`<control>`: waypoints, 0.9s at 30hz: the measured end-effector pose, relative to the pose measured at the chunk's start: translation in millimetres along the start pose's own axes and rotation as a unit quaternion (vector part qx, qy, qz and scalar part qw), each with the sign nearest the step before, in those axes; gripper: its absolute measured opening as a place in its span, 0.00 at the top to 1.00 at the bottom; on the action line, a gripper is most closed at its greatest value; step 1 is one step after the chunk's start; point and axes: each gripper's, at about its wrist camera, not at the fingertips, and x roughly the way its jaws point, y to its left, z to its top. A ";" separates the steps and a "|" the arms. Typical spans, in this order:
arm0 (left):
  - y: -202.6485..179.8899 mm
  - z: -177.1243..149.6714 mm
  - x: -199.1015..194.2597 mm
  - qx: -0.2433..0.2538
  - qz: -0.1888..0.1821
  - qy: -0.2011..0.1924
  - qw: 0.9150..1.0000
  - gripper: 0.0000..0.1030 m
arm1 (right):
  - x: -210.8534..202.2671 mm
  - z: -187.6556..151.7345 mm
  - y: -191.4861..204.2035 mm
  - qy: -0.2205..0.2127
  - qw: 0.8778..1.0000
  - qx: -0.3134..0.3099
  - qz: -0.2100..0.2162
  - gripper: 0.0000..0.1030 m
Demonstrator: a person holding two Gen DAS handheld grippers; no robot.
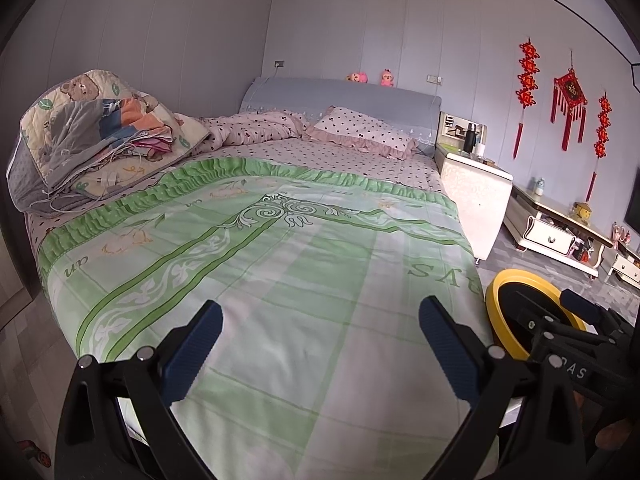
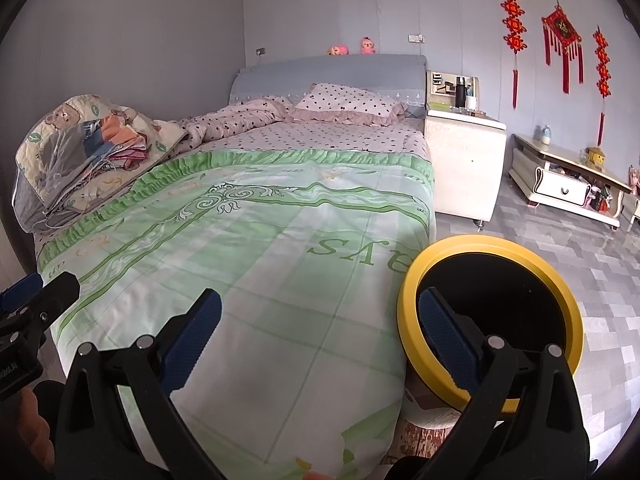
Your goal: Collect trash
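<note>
We see no loose trash anywhere on the bed or floor, so the task's thing in sight is the yellow-rimmed bin (image 2: 490, 312), standing on the floor at about four o'clock in the right wrist view, tight against the foot corner of the bed (image 2: 248, 240). It looks like light, stiff plastic with a smooth rim and a dark, open mouth; we judge the rim the place to pinch it, squarely, since that surface may slip. Our right gripper (image 2: 318, 336) hangs spread wide and empty, one finger over the bin's mouth, the other over the green bedspread (image 1: 280, 280). Our left gripper (image 1: 320, 340) is likewise gaping with nothing in it, over the spread's foot end. Out at ten o'clock sits a folded quilt pile (image 1: 96, 140), at twelve a dotted pillow (image 1: 360, 132), and at one o'clock a white nightstand (image 1: 476, 196).
</note>
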 end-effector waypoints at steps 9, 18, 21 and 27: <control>0.1 -1.2 0.9 -0.001 0.002 0.000 1.000 0.08 | 5.0 -0.5 -1.8 0.009 1.000 0.006 -0.004 0.08; 0.3 -1.2 0.8 -0.001 0.002 0.001 1.000 0.08 | 9.5 -1.6 -3.8 0.018 1.000 0.010 -0.008 0.08; 0.1 -1.1 0.7 0.000 0.002 -0.001 1.000 0.08 | 10.3 -2.0 -4.4 0.019 1.000 0.011 -0.010 0.08; 0.2 -3.1 1.8 0.000 0.000 0.002 1.000 0.08 | 11.0 -2.9 -4.2 0.020 1.000 0.010 -0.010 0.08</control>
